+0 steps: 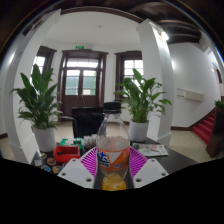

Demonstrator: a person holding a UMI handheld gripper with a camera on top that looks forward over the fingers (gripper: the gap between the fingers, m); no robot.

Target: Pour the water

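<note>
Bottle (113, 150) between gripper (113, 165) fingers.

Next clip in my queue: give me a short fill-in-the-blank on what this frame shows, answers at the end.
1. The bottle sits between the gripper's two ____ pads.
2. The liquid in the lower part of the bottle is ____ in colour.
3. Beyond the bottle, a potted plant stands at either side of a dark ____.
4. Behind the plants, the far wall has a double ____.

Missing words: pink; orange; chair; door
</note>
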